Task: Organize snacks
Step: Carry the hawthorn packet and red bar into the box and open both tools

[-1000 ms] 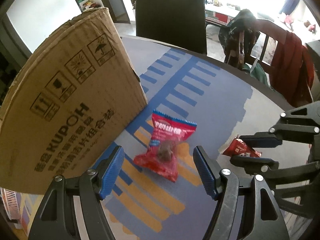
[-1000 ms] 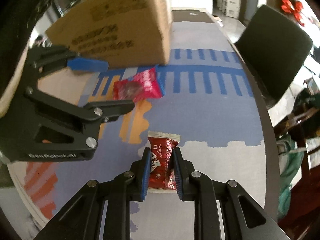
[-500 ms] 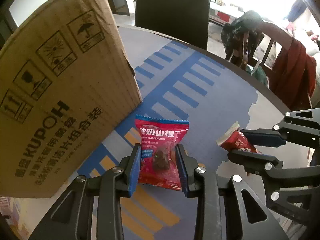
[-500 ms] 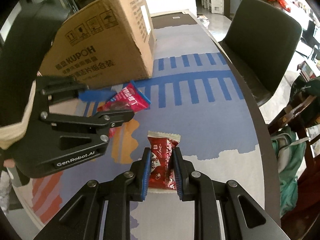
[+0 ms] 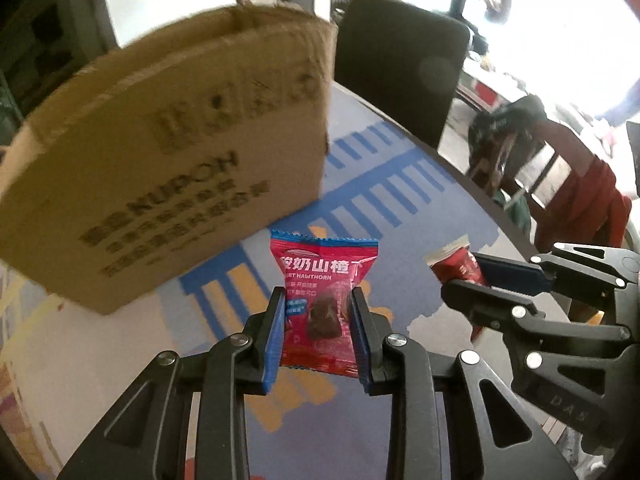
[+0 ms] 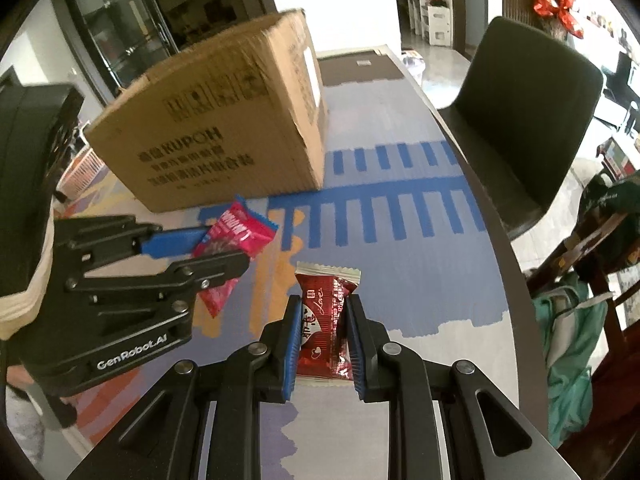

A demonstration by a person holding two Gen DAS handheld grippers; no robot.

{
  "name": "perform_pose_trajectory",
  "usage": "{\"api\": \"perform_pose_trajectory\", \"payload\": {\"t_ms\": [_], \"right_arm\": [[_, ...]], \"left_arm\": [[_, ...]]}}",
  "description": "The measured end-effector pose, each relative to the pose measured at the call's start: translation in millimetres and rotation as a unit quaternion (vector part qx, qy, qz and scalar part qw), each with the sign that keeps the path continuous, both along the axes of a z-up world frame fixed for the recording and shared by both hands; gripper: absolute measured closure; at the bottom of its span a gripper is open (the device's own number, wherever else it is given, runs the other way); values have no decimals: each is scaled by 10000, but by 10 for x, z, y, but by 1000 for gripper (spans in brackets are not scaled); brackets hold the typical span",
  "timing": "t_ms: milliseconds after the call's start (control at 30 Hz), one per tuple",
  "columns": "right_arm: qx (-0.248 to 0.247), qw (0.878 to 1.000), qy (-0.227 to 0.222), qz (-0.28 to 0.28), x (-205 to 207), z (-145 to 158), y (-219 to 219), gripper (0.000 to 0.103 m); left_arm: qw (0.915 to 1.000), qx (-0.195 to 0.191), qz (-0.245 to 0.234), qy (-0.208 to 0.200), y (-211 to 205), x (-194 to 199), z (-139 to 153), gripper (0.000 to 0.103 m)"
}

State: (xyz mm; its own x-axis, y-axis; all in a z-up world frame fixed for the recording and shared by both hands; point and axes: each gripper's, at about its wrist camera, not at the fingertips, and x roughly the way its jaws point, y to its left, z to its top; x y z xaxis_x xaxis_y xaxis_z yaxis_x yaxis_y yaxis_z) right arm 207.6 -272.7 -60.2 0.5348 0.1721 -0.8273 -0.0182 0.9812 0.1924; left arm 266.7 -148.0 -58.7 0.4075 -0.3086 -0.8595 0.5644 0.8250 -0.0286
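Snack packets (image 5: 320,304) before cardboard box (image 5: 172,184)

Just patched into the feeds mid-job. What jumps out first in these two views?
Each tool is clamped on a snack: the left tool grips a pink hawthorn packet, and the right tool grips a dark red candy packet, both held above the patterned table. Behind them, a big KUPOH cardboard box stands on the table, with a dark chair at the table's far edge.
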Motion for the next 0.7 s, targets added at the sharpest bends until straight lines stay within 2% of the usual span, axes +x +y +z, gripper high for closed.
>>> {"api": "perform_pose_trajectory", "payload": {"t_ms": [367, 700], "right_arm": [[-20, 9978, -626, 212, -22, 482, 197, 80], [-26, 9930, -1110, 404, 3, 846, 392, 80]], "left_arm": [[9960, -254, 628, -580, 331, -157, 456, 73], [9877, -569, 1042, -1018, 645, -248, 861, 73]]}}
